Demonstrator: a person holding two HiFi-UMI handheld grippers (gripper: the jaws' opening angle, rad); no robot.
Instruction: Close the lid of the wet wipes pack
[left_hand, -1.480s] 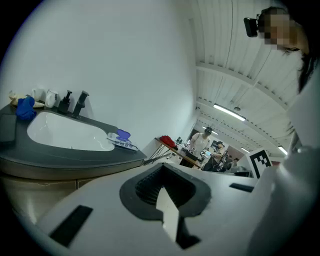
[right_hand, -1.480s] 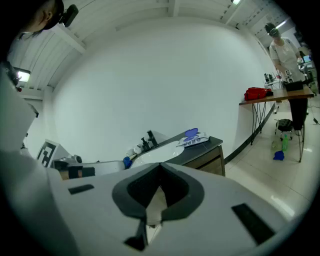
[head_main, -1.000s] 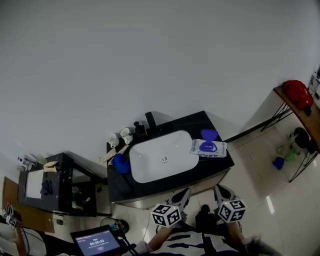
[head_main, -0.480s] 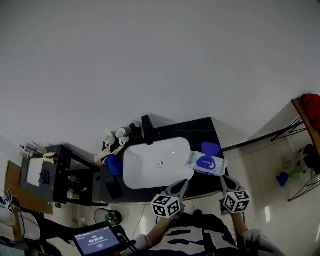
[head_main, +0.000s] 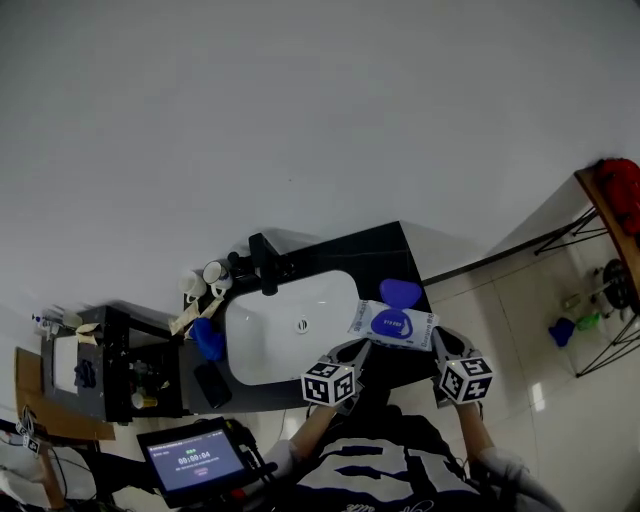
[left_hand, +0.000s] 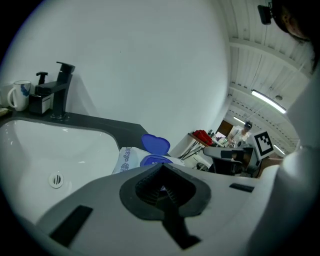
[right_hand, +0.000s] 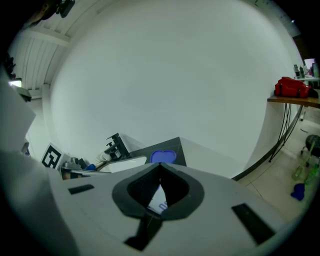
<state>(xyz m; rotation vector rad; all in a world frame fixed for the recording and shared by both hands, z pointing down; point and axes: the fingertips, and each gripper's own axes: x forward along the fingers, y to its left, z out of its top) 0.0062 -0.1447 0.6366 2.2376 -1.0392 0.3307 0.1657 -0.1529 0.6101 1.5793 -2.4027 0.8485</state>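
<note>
The wet wipes pack (head_main: 392, 324) lies on the black counter right of the sink, and its blue lid (head_main: 399, 292) stands open at the far side. In the left gripper view the pack (left_hand: 129, 159) and its raised lid (left_hand: 155, 144) show just past the jaws. My left gripper (head_main: 351, 352) is shut and empty at the pack's near left corner. Also shut and empty, my right gripper (head_main: 442, 345) hovers at the pack's near right end. The right gripper view shows the lid (right_hand: 163, 156) above the jaw tips.
A white sink (head_main: 250, 345) fills the counter's middle, with a black faucet (head_main: 263, 262) and two mugs (head_main: 205, 275) behind it. A blue object (head_main: 207, 338) sits left of the basin. A black shelf unit (head_main: 120, 370) stands further left, and a tablet (head_main: 195, 460) is near me.
Both grippers have come forward from below the counter's front edge to either side of the pack. The pack itself has not moved and its lid is still open.
</note>
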